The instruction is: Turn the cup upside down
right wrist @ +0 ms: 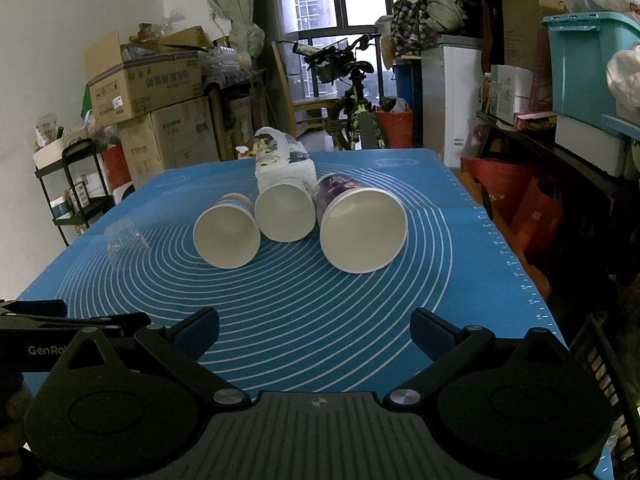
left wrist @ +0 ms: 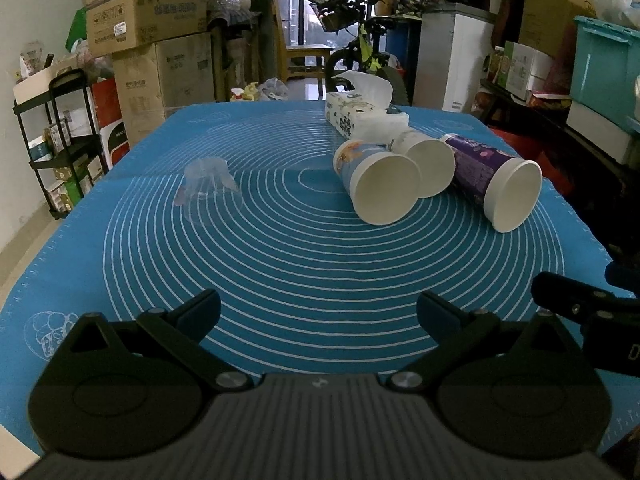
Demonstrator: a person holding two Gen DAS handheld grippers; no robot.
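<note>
Three paper cups lie on their sides mid-counter, mouths toward both tongs: blue cup (right wrist: 227, 236), white cup (right wrist: 285, 210), purple cup (right wrist: 362, 230). Left tongs (left wrist: 319, 310) and right tongs (right wrist: 315, 326) hover wide and empty at the near edge, likely to fit around a cup.

We note three paper cups: blue-printed cup (right wrist: 227, 236), white cup (right wrist: 285, 212) and glossy purple-printed cup (right wrist: 362, 229), all with matt white interiors. The clear cup (left wrist: 208, 184) reads as thin transparent plastic. The blue mat (left wrist: 280, 280) looks smooth and rubbery. Each gripper (left wrist: 318, 312) (right wrist: 315, 330) shows matt black plastic and bright metal pivot pins.
</note>
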